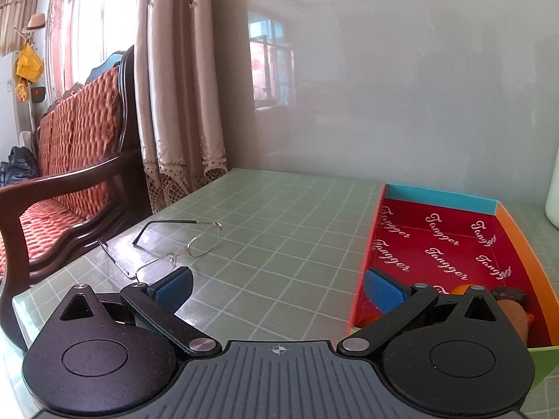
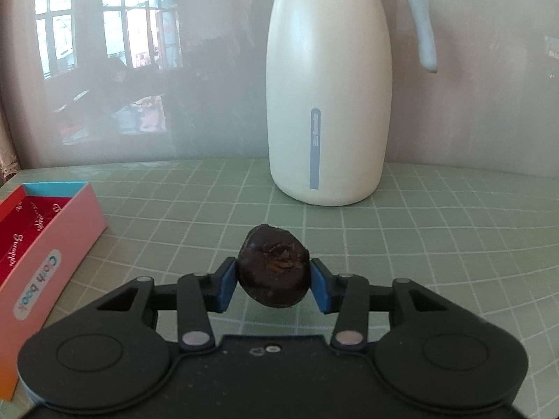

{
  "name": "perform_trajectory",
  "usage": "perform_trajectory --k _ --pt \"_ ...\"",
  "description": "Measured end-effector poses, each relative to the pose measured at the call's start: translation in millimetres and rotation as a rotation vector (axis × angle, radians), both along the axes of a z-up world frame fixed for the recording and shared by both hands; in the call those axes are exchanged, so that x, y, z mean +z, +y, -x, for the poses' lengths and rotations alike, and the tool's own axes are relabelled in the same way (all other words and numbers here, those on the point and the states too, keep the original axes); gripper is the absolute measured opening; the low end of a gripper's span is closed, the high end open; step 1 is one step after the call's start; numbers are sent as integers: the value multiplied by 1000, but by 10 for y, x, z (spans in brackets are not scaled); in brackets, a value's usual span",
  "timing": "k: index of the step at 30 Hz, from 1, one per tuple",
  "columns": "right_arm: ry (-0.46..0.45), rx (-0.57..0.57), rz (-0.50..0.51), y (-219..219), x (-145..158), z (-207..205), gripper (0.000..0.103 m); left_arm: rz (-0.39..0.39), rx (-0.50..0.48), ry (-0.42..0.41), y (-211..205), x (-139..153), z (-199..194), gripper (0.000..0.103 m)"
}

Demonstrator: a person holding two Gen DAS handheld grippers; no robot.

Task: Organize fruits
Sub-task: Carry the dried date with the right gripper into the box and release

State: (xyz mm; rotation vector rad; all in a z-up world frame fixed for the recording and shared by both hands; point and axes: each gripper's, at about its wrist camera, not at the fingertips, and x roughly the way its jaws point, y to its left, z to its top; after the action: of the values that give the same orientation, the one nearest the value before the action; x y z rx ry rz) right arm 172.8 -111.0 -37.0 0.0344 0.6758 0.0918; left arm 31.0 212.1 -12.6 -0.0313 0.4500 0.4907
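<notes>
A home living room: a wooden armchair (image 1: 70,174) with woven orange cushions stands just left of the table (image 1: 279,216), lace-trimmed curtains (image 1: 174,104) hang behind it, and a cream thermos jug (image 2: 328,104) stands on the table

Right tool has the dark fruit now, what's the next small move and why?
Probably carry it left, over the box. The right tool is shut on the dark fruit, which looks lifted off the table, and the red-lined box to its left already holds other fruit. The left tool is open, beside the box.

Box (image 2: 52,244) left of jug (image 2: 328,97) on table (image 2: 436,244), fruit (image 1: 508,295) in box – glasses (image 1: 174,248) further left
</notes>
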Motion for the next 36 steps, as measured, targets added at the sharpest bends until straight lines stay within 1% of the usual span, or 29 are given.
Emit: perform_trajectory --k 4,9,12,22,28,36 --pt "-19 5 3 15 91 113 43 -23 -13 11 -68 -5 -3 103" --pt "-47 16 -10 56 195 239 43 -46 -29 -8 -158 26 62 103" --pt "-60 28 -7 89 239 322 43 -60 -21 -18 -200 47 110 103" --pt "-81 43 -25 141 333 504 43 -66 -7 -33 -255 119 238 103" --pt "-103 80 -37 343 403 570 43 -71 -12 -21 -263 115 248 103" --pt "-107 149 -47 732 399 560 43 -73 -5 -4 -195 93 224 103"
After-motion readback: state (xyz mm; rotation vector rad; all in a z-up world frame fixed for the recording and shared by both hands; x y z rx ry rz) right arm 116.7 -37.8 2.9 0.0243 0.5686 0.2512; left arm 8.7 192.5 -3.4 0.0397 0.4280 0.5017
